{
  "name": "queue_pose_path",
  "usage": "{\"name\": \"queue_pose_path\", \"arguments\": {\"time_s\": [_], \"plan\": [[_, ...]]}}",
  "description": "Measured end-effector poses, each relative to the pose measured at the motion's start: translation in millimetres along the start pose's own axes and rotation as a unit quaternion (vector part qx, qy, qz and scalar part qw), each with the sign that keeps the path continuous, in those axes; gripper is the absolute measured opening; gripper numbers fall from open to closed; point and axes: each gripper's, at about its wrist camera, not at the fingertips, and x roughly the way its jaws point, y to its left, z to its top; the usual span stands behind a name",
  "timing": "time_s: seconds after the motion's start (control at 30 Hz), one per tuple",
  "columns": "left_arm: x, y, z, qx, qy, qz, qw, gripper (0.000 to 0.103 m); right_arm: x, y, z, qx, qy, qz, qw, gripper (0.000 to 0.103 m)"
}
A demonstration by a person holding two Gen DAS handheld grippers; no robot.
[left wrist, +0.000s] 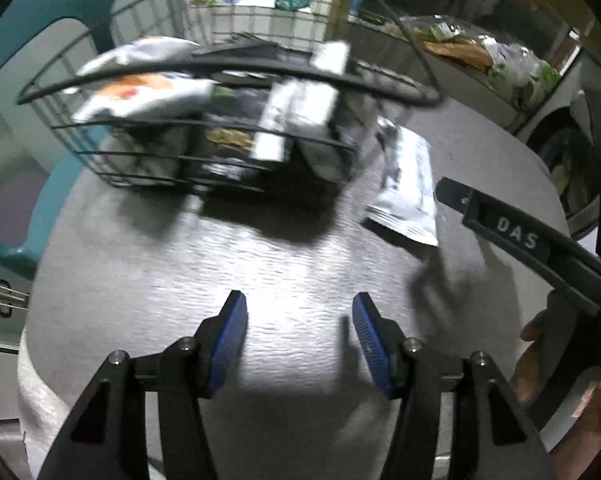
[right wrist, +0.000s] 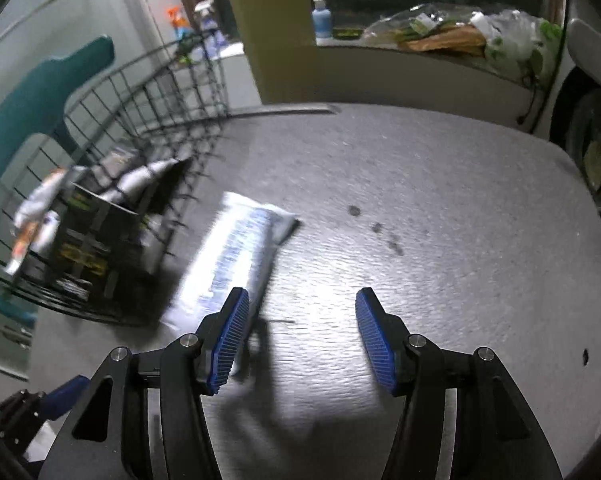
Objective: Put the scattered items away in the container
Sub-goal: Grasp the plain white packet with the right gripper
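Note:
A black wire basket [left wrist: 112, 152] stands on the grey table [left wrist: 284, 264], holding several snack packets. Its side also shows at the left of the right wrist view, basket [right wrist: 148, 120]. One white-and-blue packet [left wrist: 410, 184] lies flat on the table just right of the basket; in the right wrist view this packet [right wrist: 236, 248] sits ahead and left of my fingers. My left gripper [left wrist: 299, 338] is open over bare table, nothing between its blue pads. My right gripper [right wrist: 298, 336] is open too, its left pad overlapping the packet's near end in the picture. The right gripper's black finger [left wrist: 512, 236] shows at right.
A teal chair [left wrist: 48, 12] stands behind the basket. A counter [right wrist: 420, 76] at the back carries bags of greens and a blue bottle [right wrist: 322, 18]. The table's right edge curves off near a white appliance [right wrist: 584, 92]. A hand [left wrist: 536, 356] shows at lower right.

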Motion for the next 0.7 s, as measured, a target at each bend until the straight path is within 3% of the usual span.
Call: {"name": "queue_pose_path", "arguments": {"time_s": [0.27,0.6,0.63,0.67,0.7], "plan": [[-12,59,10,-0.034,-0.018,0.021,0.9990,0.061,13,34,10,0.008,0.005,0.008,1.000,0.056],[-14,102,14,-0.041,-0.018,0.028,0.9986,0.061,34,48,13,0.012,0.023,-0.007,1.000,0.056],[-15,104,12,-0.040,-0.017,0.028,0.9987,0.061,33,48,13,0.008,0.022,-0.015,1.000,0.052],[-15,104,11,-0.040,-0.017,0.027,0.9987,0.061,32,48,13,0.005,0.022,-0.022,0.999,0.040],[-17,105,11,-0.040,-0.016,0.025,0.9988,0.061,30,47,12,0.003,0.022,-0.024,0.999,0.039]]}}
